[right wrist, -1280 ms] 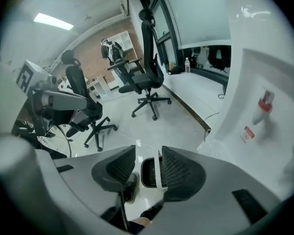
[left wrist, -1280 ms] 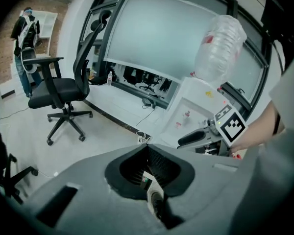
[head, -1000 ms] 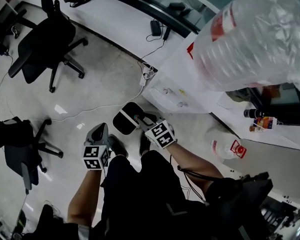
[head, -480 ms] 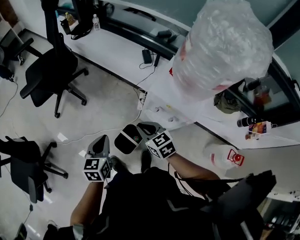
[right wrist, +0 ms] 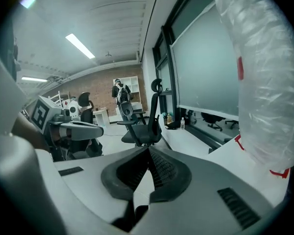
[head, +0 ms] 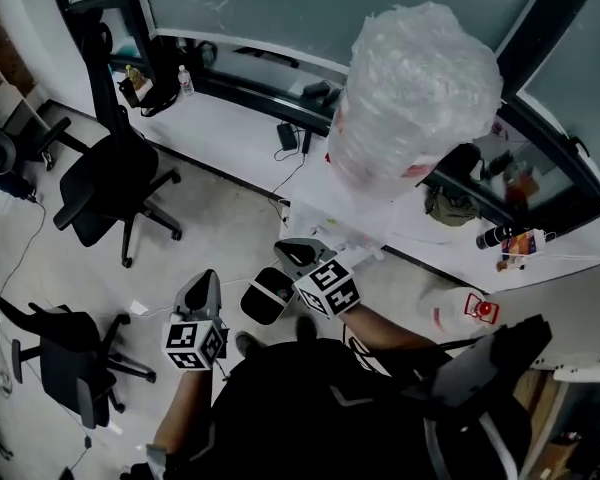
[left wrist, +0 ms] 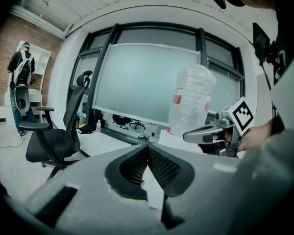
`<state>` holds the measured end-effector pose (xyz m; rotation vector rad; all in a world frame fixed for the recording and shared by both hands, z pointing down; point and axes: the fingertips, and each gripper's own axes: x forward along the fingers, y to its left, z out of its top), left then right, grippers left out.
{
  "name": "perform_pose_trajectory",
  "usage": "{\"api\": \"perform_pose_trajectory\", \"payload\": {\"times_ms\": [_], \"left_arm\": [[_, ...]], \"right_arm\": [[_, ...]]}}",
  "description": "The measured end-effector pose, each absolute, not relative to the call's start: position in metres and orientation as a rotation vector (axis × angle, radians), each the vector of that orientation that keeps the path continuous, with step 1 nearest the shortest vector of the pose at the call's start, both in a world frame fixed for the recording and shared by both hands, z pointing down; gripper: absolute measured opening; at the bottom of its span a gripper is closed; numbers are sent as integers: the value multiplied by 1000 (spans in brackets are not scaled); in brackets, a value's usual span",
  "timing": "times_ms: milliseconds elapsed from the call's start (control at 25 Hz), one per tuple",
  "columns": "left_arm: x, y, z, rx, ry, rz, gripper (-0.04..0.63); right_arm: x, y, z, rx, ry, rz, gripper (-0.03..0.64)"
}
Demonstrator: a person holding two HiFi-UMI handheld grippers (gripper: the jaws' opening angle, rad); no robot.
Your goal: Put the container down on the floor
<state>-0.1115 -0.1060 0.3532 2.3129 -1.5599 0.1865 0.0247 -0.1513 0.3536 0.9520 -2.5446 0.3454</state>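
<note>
The container (head: 415,98) is a big clear plastic water jug with a red label. It stands upside down on a white dispenser (head: 345,213) by the window. The left gripper view shows the container (left wrist: 190,99) ahead, and the right gripper view shows the container (right wrist: 269,82) close on the right. My left gripper (head: 208,280) is shut and holds nothing. My right gripper (head: 285,248) has just been closing; its jaws are together with nothing between them. Both grippers hang in the air in front of the dispenser, apart from the jug.
A second jug (head: 458,308) lies on the floor to the right. Black office chairs (head: 110,183) (head: 65,358) stand to the left. A white ledge (head: 230,118) with cables runs under the window. A person (left wrist: 20,89) stands far off by the brick wall.
Both grippers have risen from near the floor. The head view has lifted, so the jug looks smaller and more of the window and ledge shows.
</note>
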Motion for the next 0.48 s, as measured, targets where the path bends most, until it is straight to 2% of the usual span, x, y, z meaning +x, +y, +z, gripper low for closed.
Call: {"api": "perform_pose_trajectory", "payload": {"times_ms": [480], "left_arm": [[-124,-111,299,2347,-1627,128,8]], "right_arm": [[16,-158,300,977,-2647,308,8]]}}
